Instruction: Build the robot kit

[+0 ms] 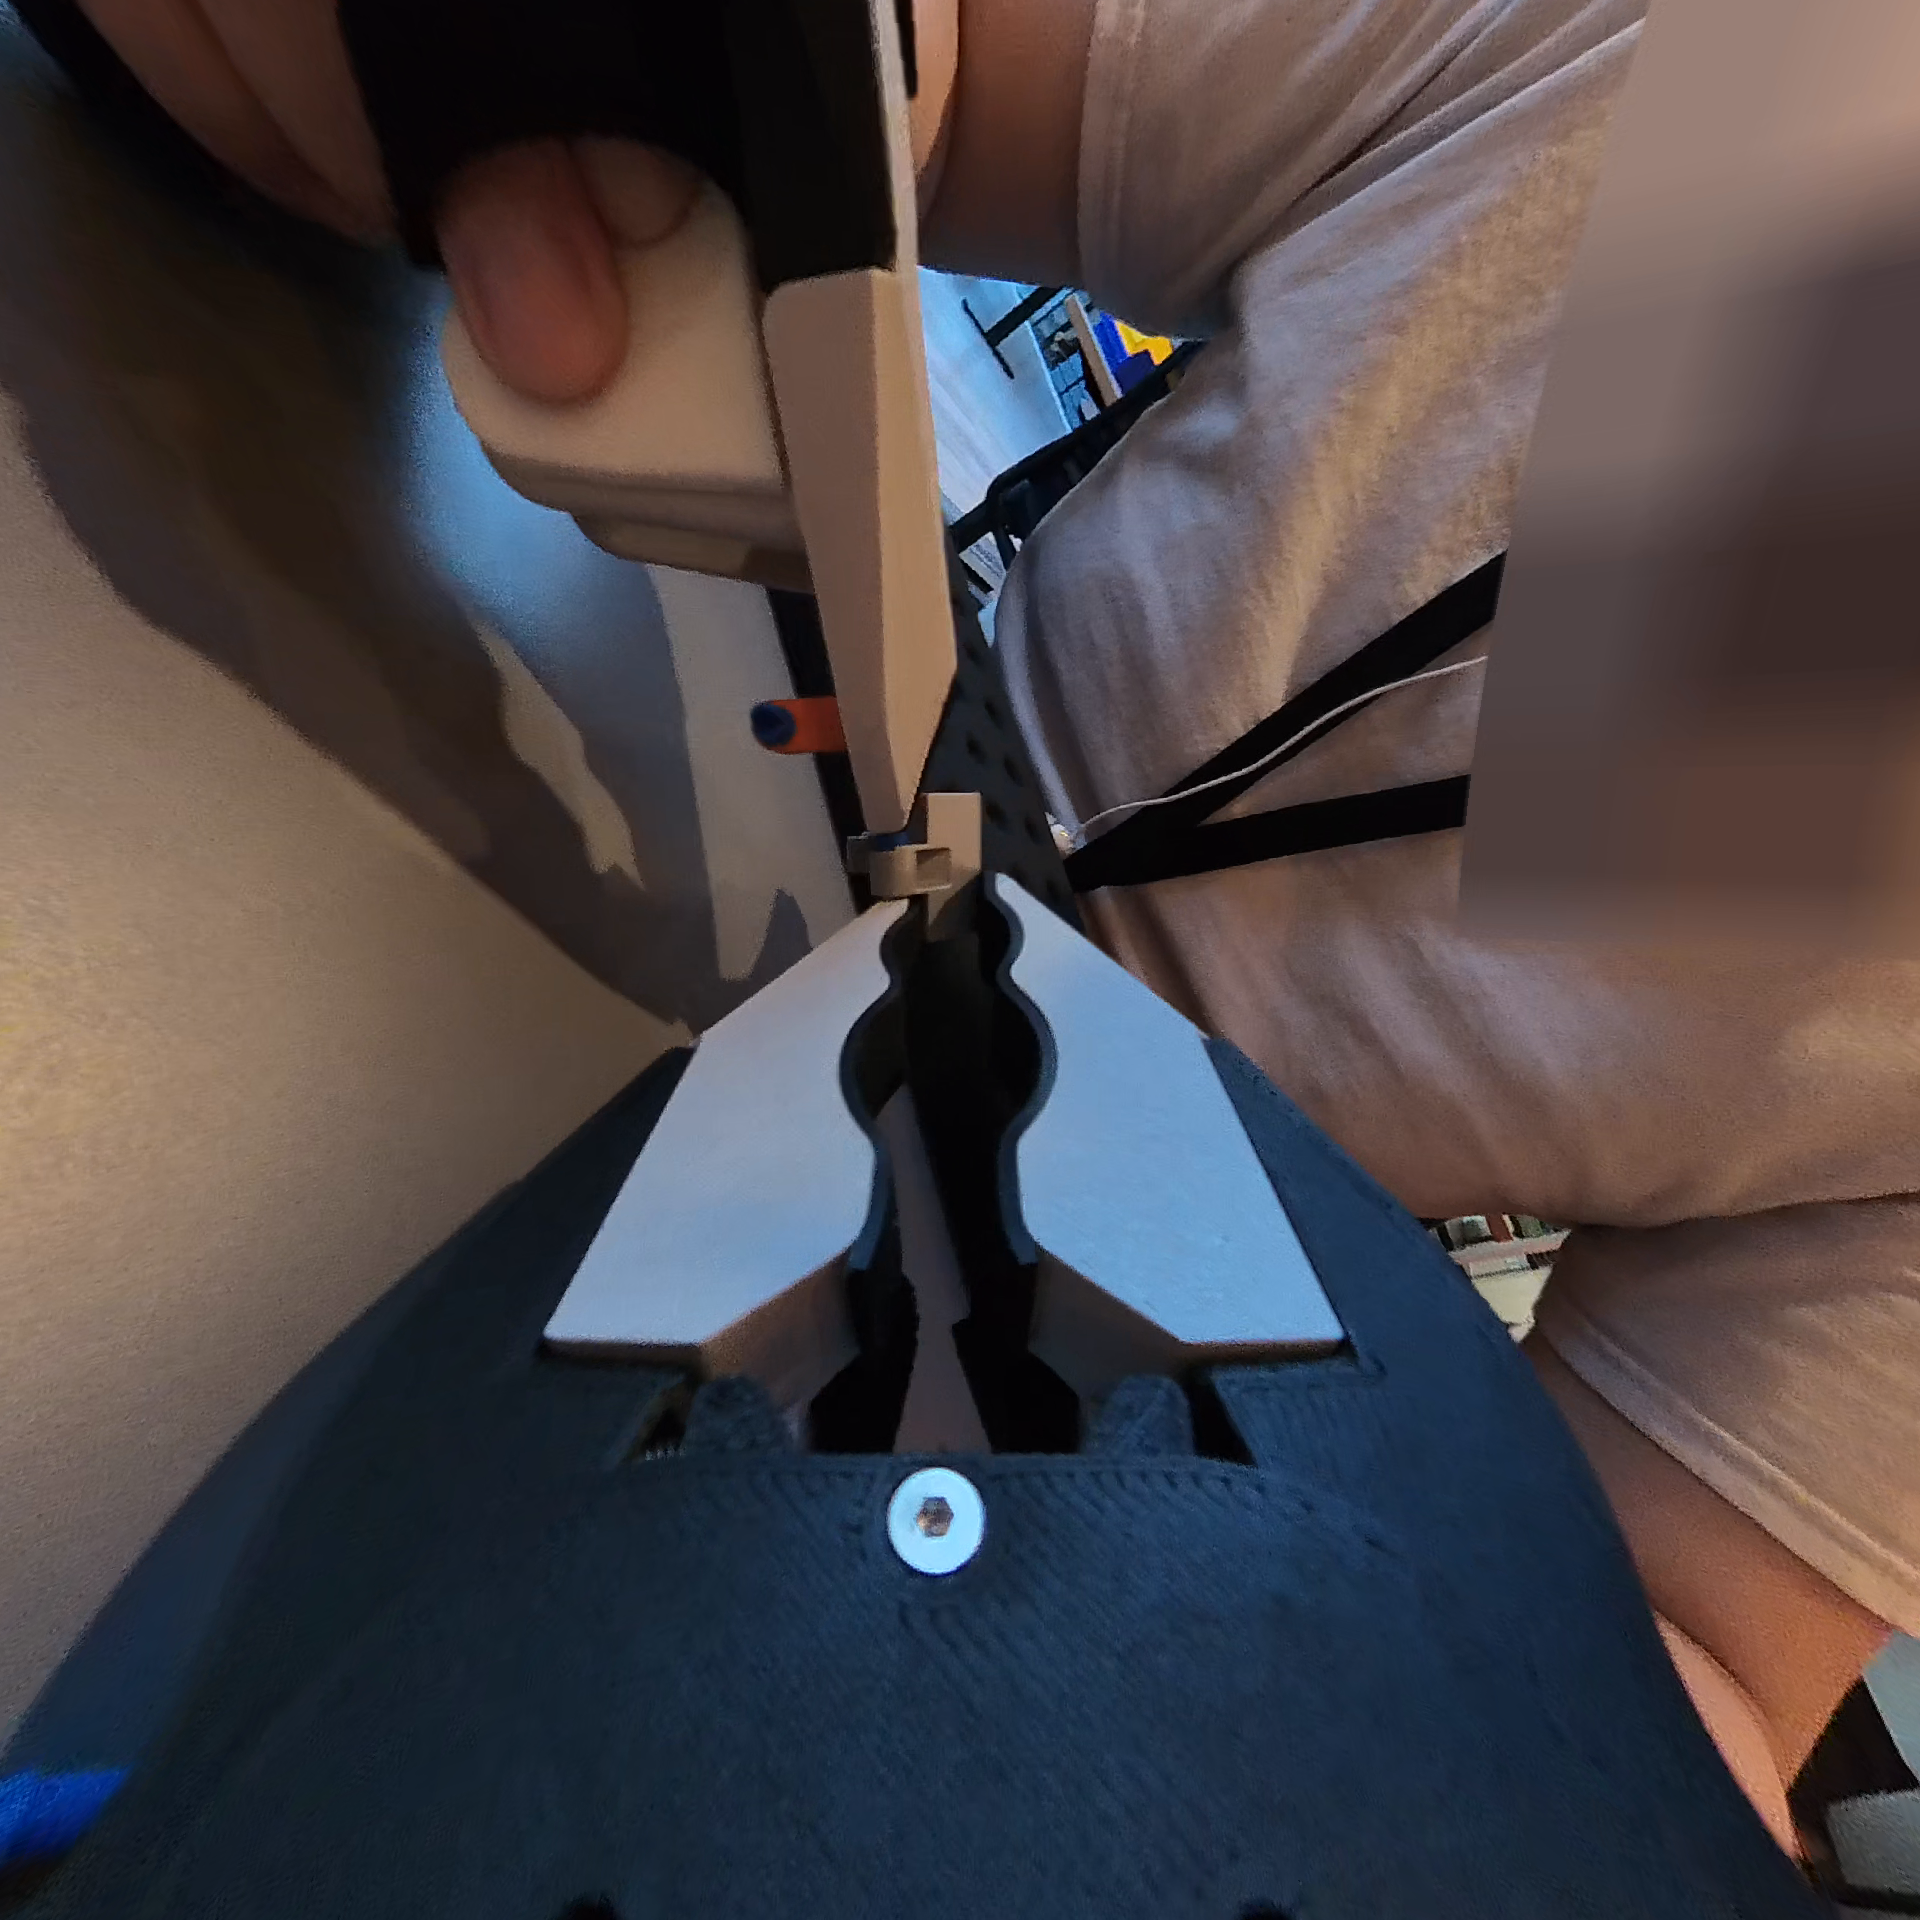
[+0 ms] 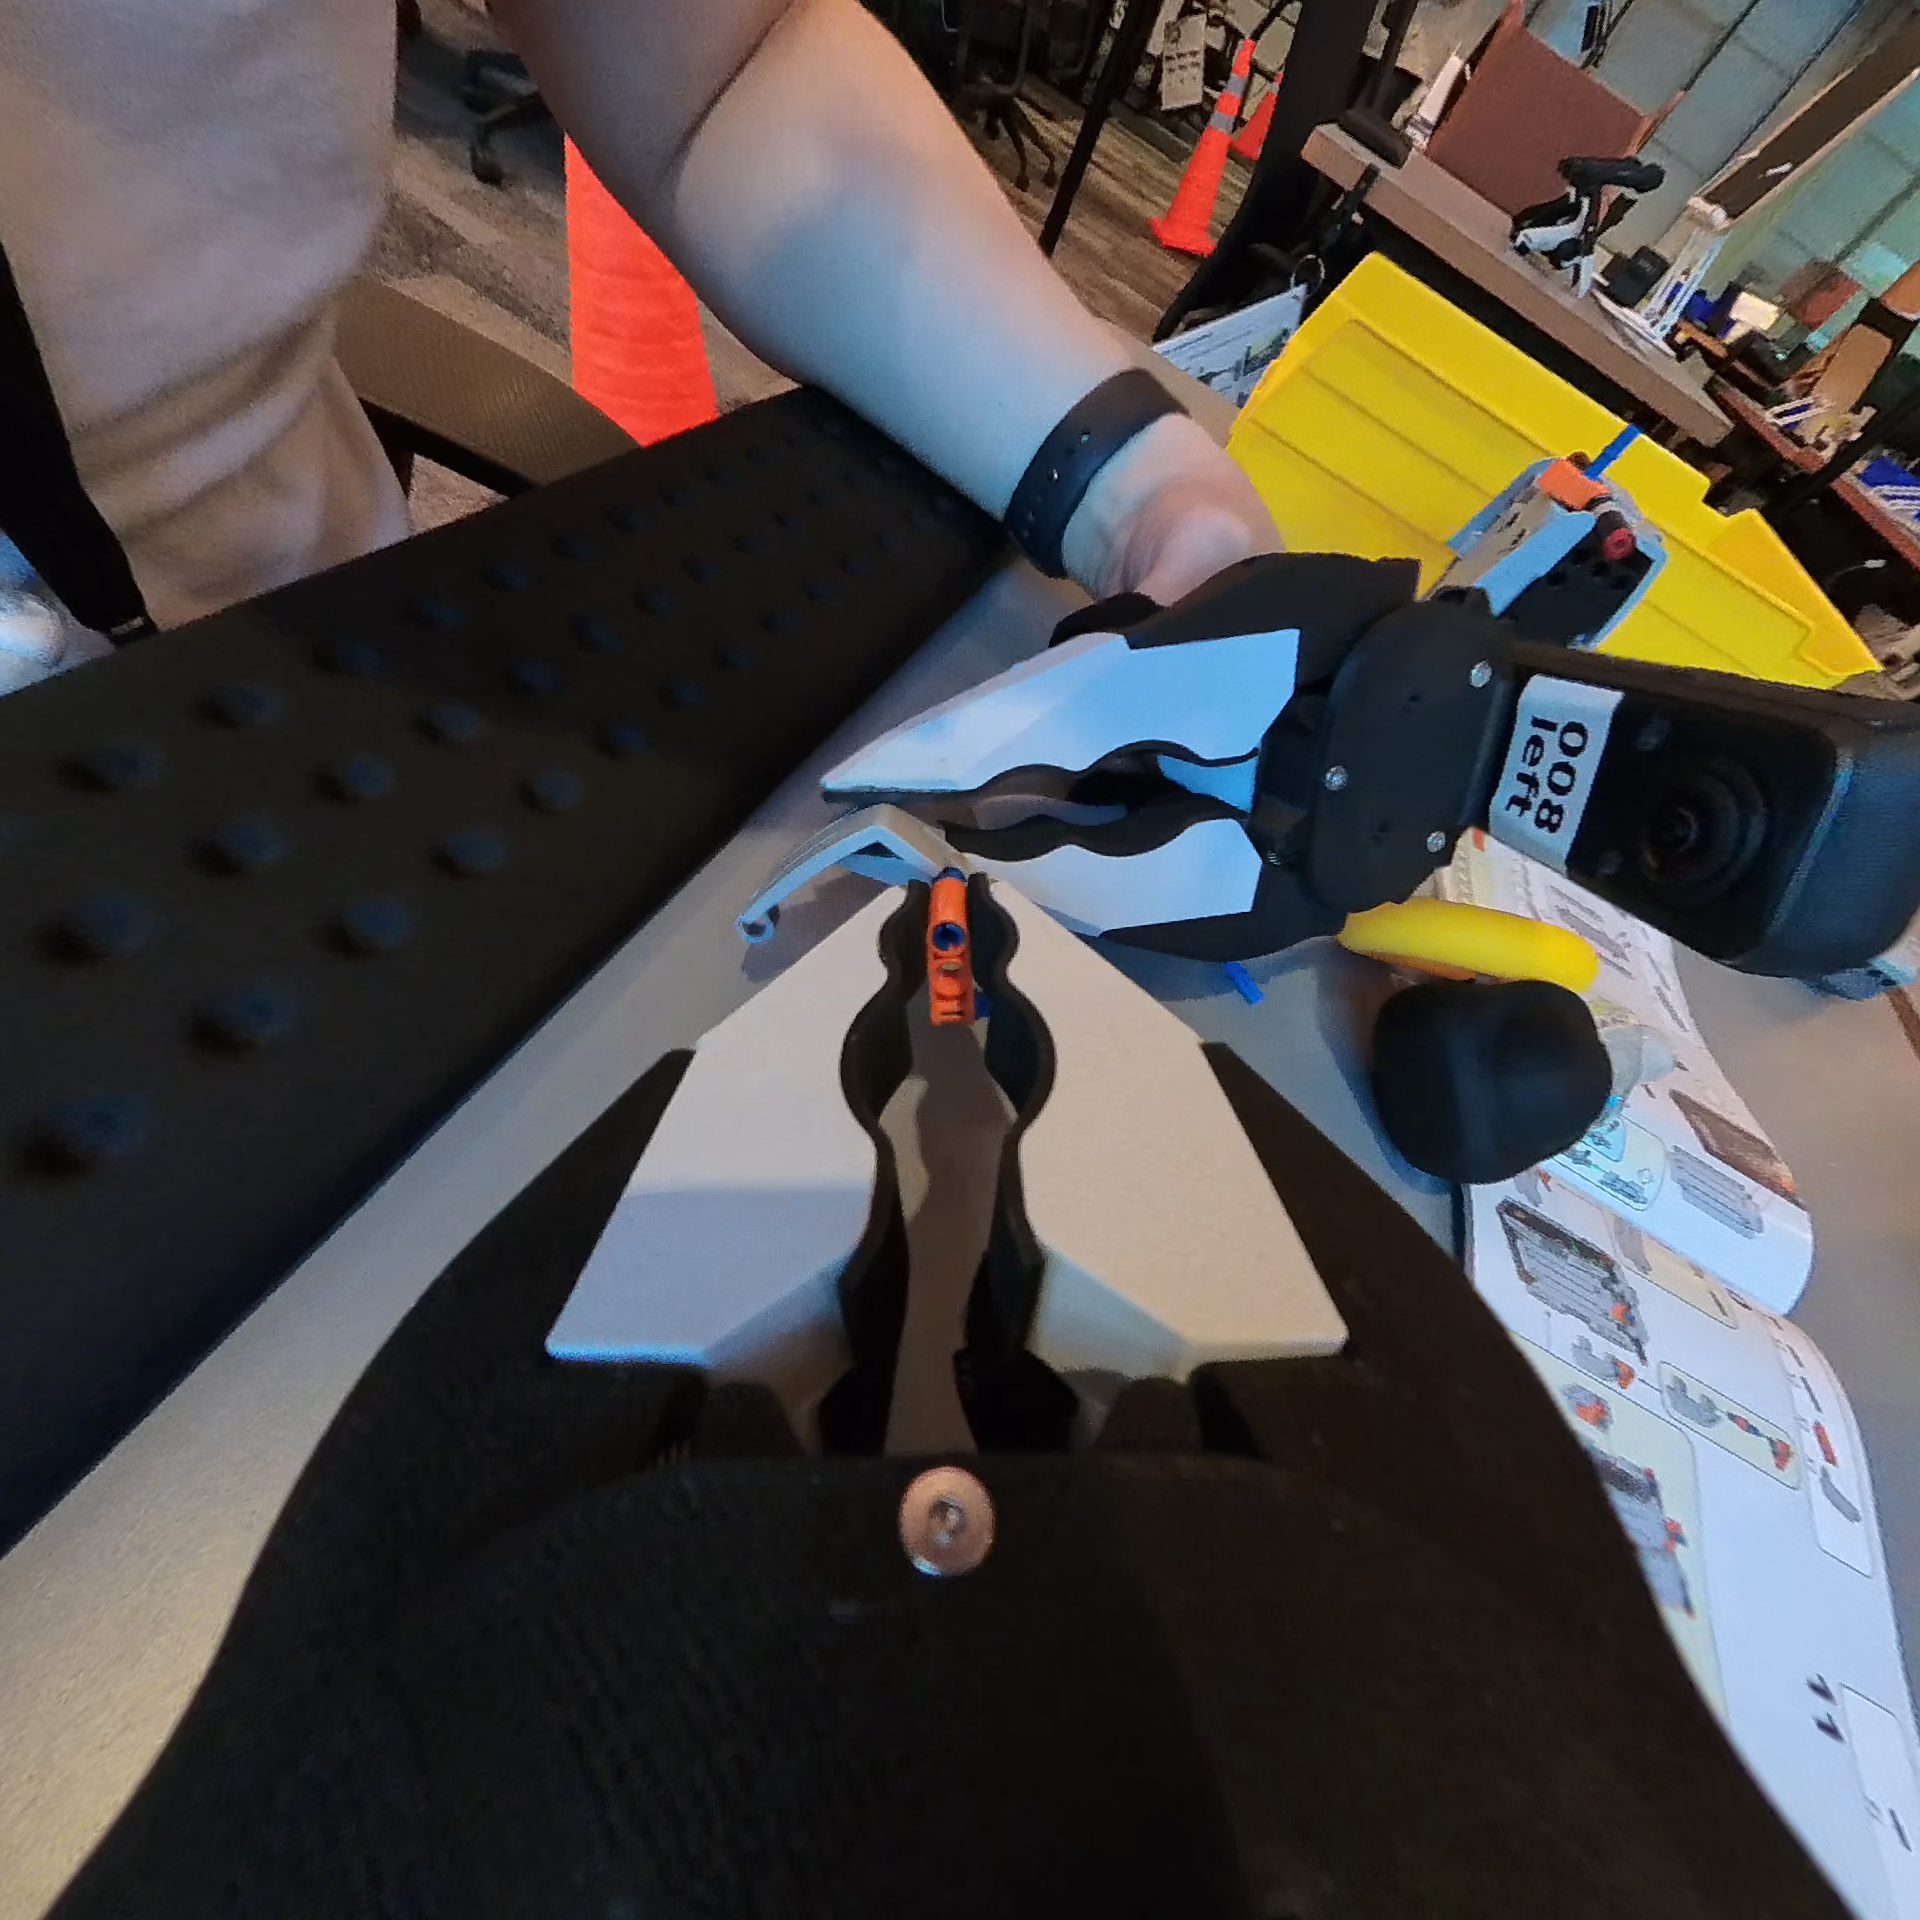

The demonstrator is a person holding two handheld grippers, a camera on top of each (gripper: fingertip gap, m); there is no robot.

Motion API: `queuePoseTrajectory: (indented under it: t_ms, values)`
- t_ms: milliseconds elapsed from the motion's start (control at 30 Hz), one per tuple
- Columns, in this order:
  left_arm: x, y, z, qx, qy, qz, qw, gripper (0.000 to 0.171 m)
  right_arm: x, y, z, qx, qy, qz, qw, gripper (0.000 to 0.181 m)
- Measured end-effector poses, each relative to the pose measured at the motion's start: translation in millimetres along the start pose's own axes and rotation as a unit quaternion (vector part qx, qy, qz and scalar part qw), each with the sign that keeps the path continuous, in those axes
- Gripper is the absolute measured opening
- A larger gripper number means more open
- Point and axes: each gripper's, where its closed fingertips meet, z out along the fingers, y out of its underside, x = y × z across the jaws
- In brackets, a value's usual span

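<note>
Grippers meet over a grey table [image 2: 208, 1558], each pinching one small building-toy part. Landmark for everything is the orange connector piece [image 2: 948, 961], clamped upright between the pressed-in fingertips of the right gripper [image 2: 948, 935]. Left of the connector lies a black studded baseplate [image 2: 416, 748], resting on the table near the person's forearm [image 2: 883, 270]. Touching the connector's top is a light grey angled panel piece [image 2: 862, 847], whose far end is nipped between the closed tips of the left gripper [image 2: 883, 805], which reaches in from the right of the connector. In the left wrist view the same panel [image 1: 914, 842] sits at that gripper's [image 1: 940, 894] tips, with the right gripper's long finger [image 1: 894, 520] coming down onto it. Right of the connector are a black rubber tyre [image 2: 1486, 1075], a yellow wheel [image 2: 1465, 940], a yellow bin [image 2: 1455, 447] and an open instruction booklet [image 2: 1662, 1299]. Joining these well probably needs both grips firm, axes lined up, and a slow straight push.
</note>
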Motion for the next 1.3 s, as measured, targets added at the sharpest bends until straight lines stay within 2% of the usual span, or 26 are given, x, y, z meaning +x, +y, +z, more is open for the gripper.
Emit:
queuePoseTrajectory:
  t_ms: [167,300,700,867,1300]
  values:
    - [-0.3,5.6,2.6,-0.018,0.005,-0.011,1.0,0.007,-5.9,1.6,3.7,-0.017,-0.02,-0.005,1.0,0.006]
    - [2.0,-0.6,-2.1,0.007,0.014,-0.009,1.0,0.006,1.2,-1.0,1.2,-0.002,-0.003,0.007,1.0,0.006]
    - [13.1,4.3,-0.9,-0.006,0.042,0.012,0.999,0.006,-0.9,-9.8,6.1,0.004,0.011,-0.032,0.999,0.006]
    - [8.9,8.7,2.2,-0.023,0.038,-0.012,0.999,0.006,-4.7,-5.5,7.5,-0.024,0.007,-0.049,0.998,0.006]
    - [7.5,14.7,4.8,-0.045,0.035,-0.017,0.998,0.006,-10.7,-3.2,11.4,-0.071,0.008,-0.104,0.992,0.006]
